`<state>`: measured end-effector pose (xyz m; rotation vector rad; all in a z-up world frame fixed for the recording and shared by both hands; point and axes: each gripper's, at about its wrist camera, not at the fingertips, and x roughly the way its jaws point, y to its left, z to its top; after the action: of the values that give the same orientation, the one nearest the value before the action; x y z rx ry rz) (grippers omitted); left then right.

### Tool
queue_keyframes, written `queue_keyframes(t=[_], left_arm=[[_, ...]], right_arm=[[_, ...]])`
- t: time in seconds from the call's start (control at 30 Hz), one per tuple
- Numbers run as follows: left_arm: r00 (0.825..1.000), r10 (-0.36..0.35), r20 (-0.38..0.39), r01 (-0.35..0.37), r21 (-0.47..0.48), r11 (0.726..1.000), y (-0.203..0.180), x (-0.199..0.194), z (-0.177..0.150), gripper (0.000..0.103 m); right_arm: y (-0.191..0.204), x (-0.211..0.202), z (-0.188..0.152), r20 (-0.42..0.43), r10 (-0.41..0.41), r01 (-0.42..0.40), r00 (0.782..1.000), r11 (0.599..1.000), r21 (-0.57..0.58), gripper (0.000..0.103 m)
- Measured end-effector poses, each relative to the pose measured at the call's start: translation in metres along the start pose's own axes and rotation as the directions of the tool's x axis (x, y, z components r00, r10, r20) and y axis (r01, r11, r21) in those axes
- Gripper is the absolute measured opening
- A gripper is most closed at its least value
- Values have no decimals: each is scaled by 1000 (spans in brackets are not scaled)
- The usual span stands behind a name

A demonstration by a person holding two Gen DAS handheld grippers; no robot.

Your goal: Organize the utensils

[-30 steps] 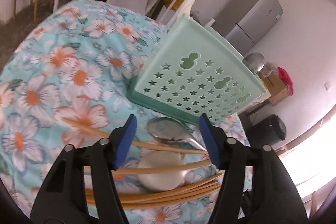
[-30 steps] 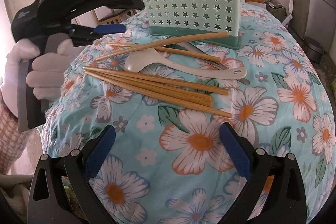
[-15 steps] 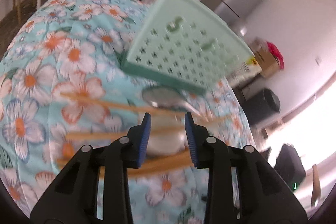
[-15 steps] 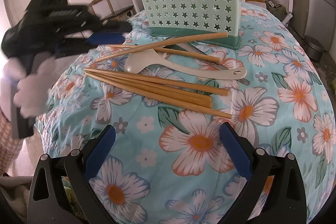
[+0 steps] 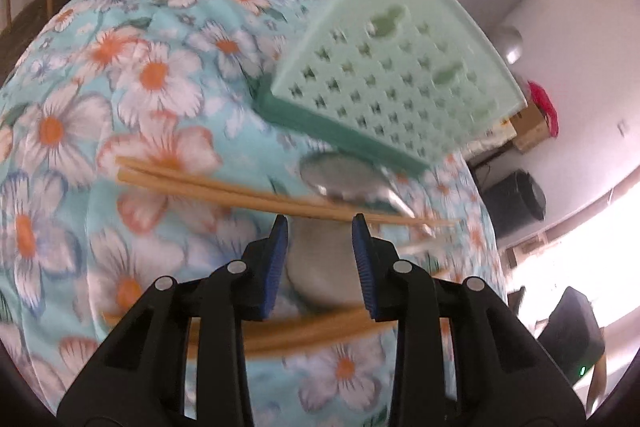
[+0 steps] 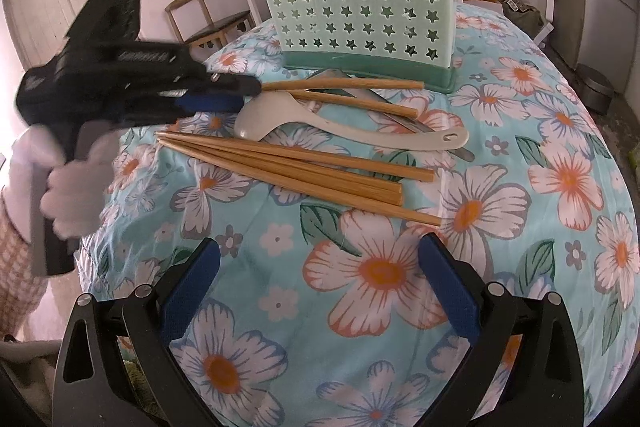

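Left gripper (image 5: 319,227): held in a white-gloved hand (image 6: 76,187) at the left edge of the table. Its two blue-padded jaws stand partly apart with a narrow gap between them. The bowl of the white spoon (image 5: 320,267) shows in that gap, but the blurred wrist view does not show the pads touching it. In the right wrist view the left gripper (image 6: 232,95) tips reach the pointed ends of the upper chopsticks and the spoon bowl; whether they touch is unclear.

Right gripper (image 6: 318,279): jaws wide apart, holding nothing, low over the flowered tablecloth (image 6: 380,267) at the near edge, well apart from the utensils.

Utensil count, right wrist view:
- Chopsticks, upper pair (image 6: 352,91): two, lying just in front of the holder, one above the other, spreading slightly to the right.
- Chopsticks, lower bundle (image 6: 304,167): four can be counted, fanned from a shared point at the left, lying nearer the right gripper.
- White spoon (image 6: 340,125): one, lying between the two chopstick groups, bowl to the left, handle to the right with a hole at its end.
- Metal spoon (image 5: 340,179): one, its bowl just beside the holder's base; in the right wrist view it is mostly hidden under the white spoon and the upper pair.

Utensil holder (image 6: 360,11): one, pale green with star-shaped cutouts and a darker green base, standing upright on the tablecloth behind all the utensils. None of the utensils counted above is in it.
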<state>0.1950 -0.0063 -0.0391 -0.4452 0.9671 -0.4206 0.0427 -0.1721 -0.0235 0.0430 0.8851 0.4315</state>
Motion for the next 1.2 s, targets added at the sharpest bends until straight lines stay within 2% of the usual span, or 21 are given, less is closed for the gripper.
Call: queue_keyframes(t=[0.1, 0.3, 0.4, 0.5, 0.6, 0.7, 0.8, 0.9, 1.07, 1.2], left_arm=[[999, -20, 35, 21, -26, 999, 3, -3, 6, 32], [999, -28, 41, 29, -20, 999, 5, -15, -3, 33], [998, -17, 59, 17, -11, 1000, 6, -26, -10, 33], [997, 4, 77, -3, -4, 1000, 8, -32, -17, 33], [996, 61, 72, -61, -1, 998, 12, -31, -21, 33], [994, 77, 72, -77, -1, 997, 13, -30, -23, 33], [995, 63, 80, -62, -18, 998, 19, -31, -25, 33], [994, 45, 96, -41, -38, 998, 27, -34, -27, 33], [993, -7, 121, 17, -86, 996, 46, -33, -30, 33], [988, -49, 146, 65, -105, 992, 52, -34, -33, 33]], right_arm=[[0, 0, 0, -1, -2, 2, 1000, 1000, -5, 97], [1, -3, 1, -27, 15, -15, 1000, 999, -28, 96], [-2, -14, 10, -11, 46, -46, 999, 997, -55, 81], [5, -27, 26, 55, 23, -14, 998, 987, -161, 73], [15, -31, 43, 110, -9, 38, 994, 962, -271, 67], [27, -16, 63, 135, -55, 107, 989, 903, -415, 59], [31, 4, 71, 96, -91, 128, 991, 846, -517, 46], [37, 22, 72, 52, -131, 134, 990, 756, -641, 39], [55, 44, 65, 6, -179, 111, 984, 579, -807, 37], [67, 46, 61, 8, -165, 91, 986, 504, -859, 37]])
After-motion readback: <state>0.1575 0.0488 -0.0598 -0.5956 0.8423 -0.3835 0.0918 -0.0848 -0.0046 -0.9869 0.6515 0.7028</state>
